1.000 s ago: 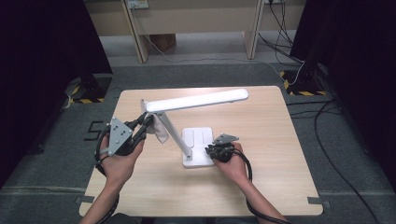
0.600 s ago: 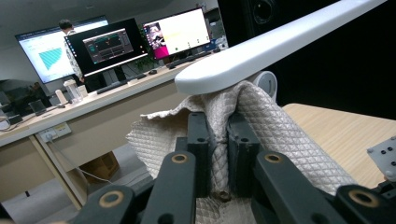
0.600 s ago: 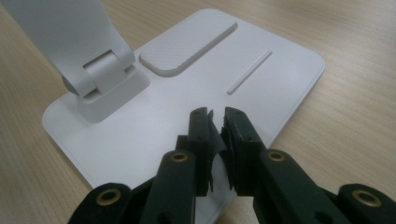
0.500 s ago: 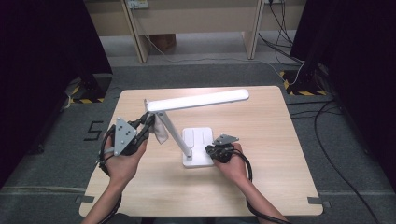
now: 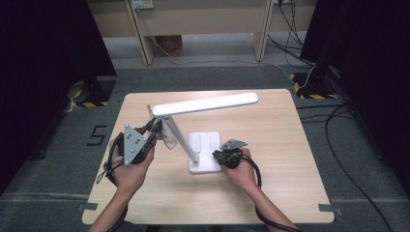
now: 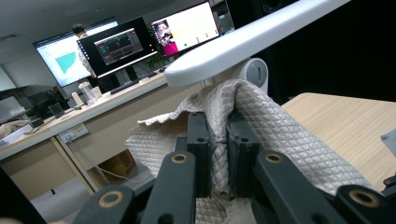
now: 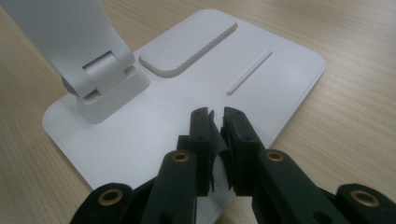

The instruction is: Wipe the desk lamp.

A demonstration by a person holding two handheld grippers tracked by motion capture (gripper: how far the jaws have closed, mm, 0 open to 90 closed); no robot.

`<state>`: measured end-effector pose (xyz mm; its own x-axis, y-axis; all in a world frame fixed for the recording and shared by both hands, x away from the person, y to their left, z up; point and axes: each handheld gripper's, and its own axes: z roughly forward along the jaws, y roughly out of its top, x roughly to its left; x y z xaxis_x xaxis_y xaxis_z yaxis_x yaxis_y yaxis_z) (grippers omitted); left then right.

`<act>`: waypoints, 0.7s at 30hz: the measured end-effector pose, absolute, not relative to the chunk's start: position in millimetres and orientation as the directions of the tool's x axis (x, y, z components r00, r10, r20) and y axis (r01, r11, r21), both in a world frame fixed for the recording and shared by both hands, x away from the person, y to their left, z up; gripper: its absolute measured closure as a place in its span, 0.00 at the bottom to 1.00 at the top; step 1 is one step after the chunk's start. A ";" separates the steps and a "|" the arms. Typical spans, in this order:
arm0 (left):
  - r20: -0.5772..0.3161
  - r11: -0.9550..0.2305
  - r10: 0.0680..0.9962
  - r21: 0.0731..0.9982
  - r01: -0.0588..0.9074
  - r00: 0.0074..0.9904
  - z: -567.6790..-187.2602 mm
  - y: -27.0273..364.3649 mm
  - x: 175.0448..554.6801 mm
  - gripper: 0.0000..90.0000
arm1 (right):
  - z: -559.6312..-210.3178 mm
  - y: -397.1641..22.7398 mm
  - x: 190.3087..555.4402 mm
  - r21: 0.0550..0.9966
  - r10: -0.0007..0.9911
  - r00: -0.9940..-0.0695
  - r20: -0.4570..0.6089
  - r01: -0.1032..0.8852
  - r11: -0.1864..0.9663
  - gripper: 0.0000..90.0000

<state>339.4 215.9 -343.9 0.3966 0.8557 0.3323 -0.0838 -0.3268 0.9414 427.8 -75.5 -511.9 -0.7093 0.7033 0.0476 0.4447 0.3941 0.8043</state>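
Left tool [image 5: 151, 129] clamps a quilted grey cloth [image 6: 261, 121], jaws narrow with the fabric bunched between them, pressed against the upper hinge of the white desk lamp [image 5: 203, 104] just beyond its tips. Right tool [image 5: 223, 157] has just been closing: jaws now nearly together, nothing between them, tips resting on the lamp base [image 7: 187, 107] near its edge, likely bracing it. Step in hand, as I judge: wiping the lamp arm while the base is steadied. Next move calls for sliding the cloth along the lit head or down the post [image 5: 183, 140], keeping the base pinned so the lamp doesn't tip. Pale wood worktop [image 5: 280, 145] under both tools; grey carpet, cables, monitors [image 6: 116, 46] on a far desk behind.
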 end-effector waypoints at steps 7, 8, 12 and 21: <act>0.335 -0.332 0.860 0.940 -0.076 0.384 -347.4 212.3 336.4 0.90 | -511.9 -75.9 428.8 0.806 0.699 -0.714 0.044 0.439 0.398 0.92; 0.332 -0.330 0.862 0.941 -0.074 0.383 -348.3 211.9 336.3 0.90 | -511.9 -75.9 428.8 0.805 0.699 -0.714 0.044 0.440 0.398 0.92; 0.322 -0.322 0.867 0.944 -0.064 0.381 -353.7 211.1 336.0 0.90 | -512.0 -76.1 428.8 0.806 0.699 -0.713 0.046 0.440 0.396 0.92; 0.306 -0.315 0.877 0.948 -0.038 0.371 -368.5 203.5 332.4 0.90 | -512.1 -76.1 428.4 0.805 0.702 -0.711 0.052 0.446 0.392 0.92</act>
<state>332.4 203.5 -368.5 0.3710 0.8768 0.3059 -0.0376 -0.3150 0.9483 428.4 -76.1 -512.1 -0.7107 0.7015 0.0520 0.4457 0.3919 0.8048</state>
